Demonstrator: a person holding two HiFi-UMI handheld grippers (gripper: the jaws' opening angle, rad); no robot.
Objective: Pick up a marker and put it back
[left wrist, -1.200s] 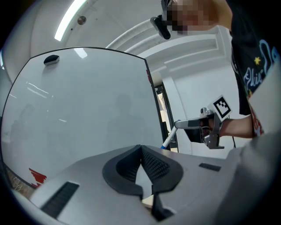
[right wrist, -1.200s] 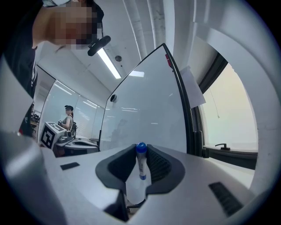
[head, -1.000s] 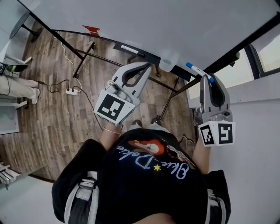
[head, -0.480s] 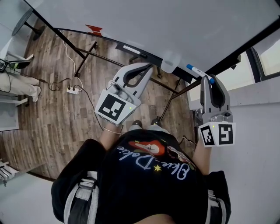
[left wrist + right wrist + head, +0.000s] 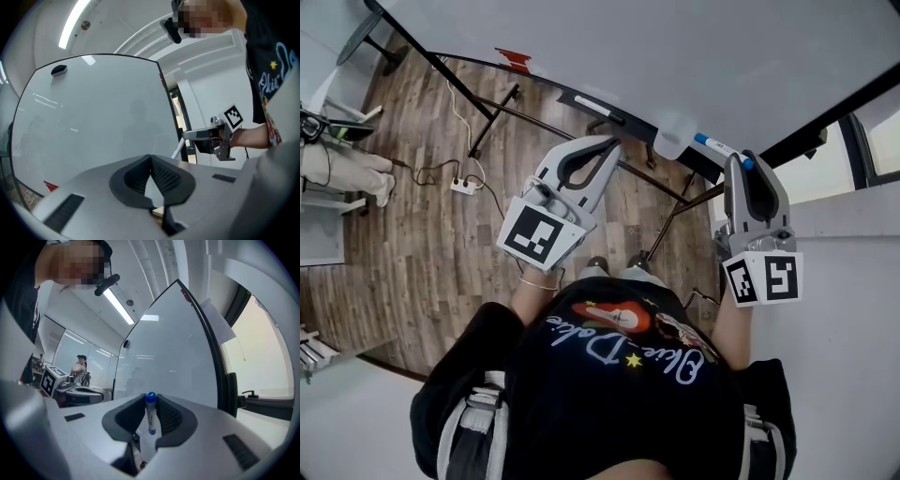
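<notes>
A white marker with a blue cap [image 5: 718, 148] lies crosswise between the tips of my right gripper [image 5: 739, 161], which is shut on it just in front of the whiteboard [image 5: 675, 47]. In the right gripper view the marker [image 5: 150, 414] stands upright between the pads, blue cap on top. My left gripper [image 5: 610, 142] hovers left of it near the board's tray, shut, with nothing between its tips [image 5: 150, 157]. In the left gripper view the right gripper [image 5: 187, 136] and its marker [image 5: 178, 149] show against the board's edge.
A black-capped marker [image 5: 598, 105] lies on the board's tray [image 5: 628, 120], and a red object [image 5: 514, 58] sits further left. The board's stand legs, a power strip [image 5: 467, 185] and cable are on the wooden floor. A person [image 5: 333, 169] stands at the far left.
The head view has drifted a little, so everything sits slightly up and left. Both grippers keep their places, and the marker stays in the right one.
</notes>
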